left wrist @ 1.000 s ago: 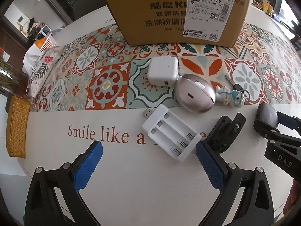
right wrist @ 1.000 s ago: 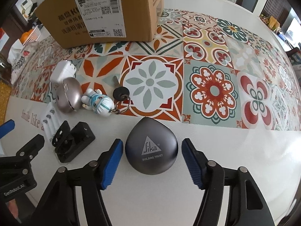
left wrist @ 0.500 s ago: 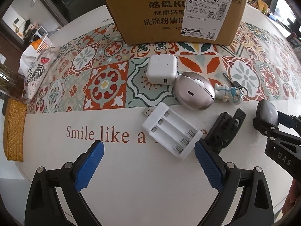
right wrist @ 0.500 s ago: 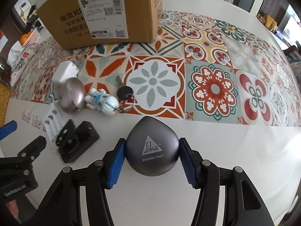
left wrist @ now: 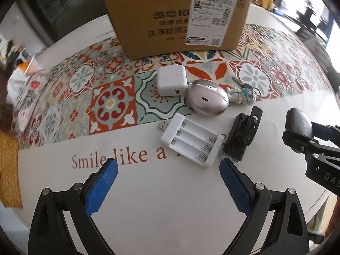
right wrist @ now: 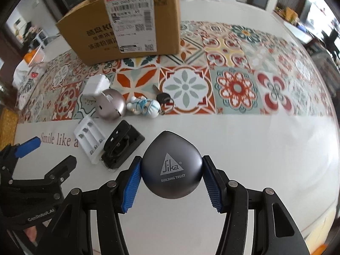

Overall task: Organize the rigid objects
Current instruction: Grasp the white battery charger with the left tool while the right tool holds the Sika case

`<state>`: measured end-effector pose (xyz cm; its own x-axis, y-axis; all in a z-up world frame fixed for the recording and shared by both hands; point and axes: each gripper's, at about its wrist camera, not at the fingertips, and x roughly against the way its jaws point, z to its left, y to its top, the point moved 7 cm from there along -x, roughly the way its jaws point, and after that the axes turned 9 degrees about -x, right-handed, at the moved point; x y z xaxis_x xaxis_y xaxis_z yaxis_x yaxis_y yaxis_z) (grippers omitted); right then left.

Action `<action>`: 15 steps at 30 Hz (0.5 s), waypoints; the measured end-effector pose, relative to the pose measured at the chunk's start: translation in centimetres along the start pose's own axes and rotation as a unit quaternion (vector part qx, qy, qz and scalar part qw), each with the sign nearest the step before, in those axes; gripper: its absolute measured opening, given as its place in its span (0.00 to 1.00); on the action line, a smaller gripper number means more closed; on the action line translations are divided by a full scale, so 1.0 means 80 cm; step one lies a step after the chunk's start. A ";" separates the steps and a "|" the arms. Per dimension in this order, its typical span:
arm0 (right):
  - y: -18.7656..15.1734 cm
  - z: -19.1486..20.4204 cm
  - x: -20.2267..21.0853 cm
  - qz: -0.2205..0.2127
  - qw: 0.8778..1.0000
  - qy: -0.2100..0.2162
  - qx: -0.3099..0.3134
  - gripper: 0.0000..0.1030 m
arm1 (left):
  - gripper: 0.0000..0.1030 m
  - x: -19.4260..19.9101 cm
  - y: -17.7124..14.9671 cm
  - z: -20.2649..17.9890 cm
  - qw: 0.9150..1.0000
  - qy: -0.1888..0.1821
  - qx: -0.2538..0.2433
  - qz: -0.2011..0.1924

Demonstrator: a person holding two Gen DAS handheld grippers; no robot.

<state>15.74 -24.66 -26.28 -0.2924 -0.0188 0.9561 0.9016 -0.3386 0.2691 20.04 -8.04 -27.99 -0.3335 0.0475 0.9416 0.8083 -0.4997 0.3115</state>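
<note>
My right gripper point(right wrist: 171, 182) pinched the grey case point(right wrist: 171, 167) between its pads, my left gripper point(left wrist: 167, 182) gaped empty beside it, and that rounded shell looked liable to squirt out.

The tablecloth point(right wrist: 255, 140) is white near the camera, lettered in dark red, with a band of tiles in orange-red, sage green, cream and yellow floral patterns beyond; the cardboard box point(right wrist: 167, 31) is brown with black print and a white barcode label; the teardrop case point(right wrist: 171, 170) is dark metallic grey with a pale triangle logo; the battery charger point(left wrist: 191, 140) and power adapter point(left wrist: 171, 80) are white; the oval case point(left wrist: 207, 101) is silvery pink; the clip point(left wrist: 242, 136) is black; the gripper pads point(right wrist: 129, 189) are blue.
</note>
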 end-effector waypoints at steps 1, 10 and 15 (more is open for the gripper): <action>-0.002 0.000 -0.005 0.010 1.000 0.000 -0.012 0.54 | 0.94 -0.002 0.000 -0.002 1.000 -0.005 -0.010 0.000; -0.029 -0.003 -0.013 0.022 0.998 -0.018 -0.063 0.54 | 0.91 -0.010 0.002 -0.007 0.993 -0.014 -0.114 -0.017; -0.036 -0.001 0.002 0.001 0.997 -0.025 -0.076 0.54 | 0.91 0.002 -0.001 -0.009 0.988 -0.021 -0.148 -0.050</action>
<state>13.01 -23.78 -26.90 -0.2704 0.0263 0.9624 0.8427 -0.4768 0.2499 19.55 -8.61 -27.93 -0.3798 0.1419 0.9141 0.5931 -0.7210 0.3583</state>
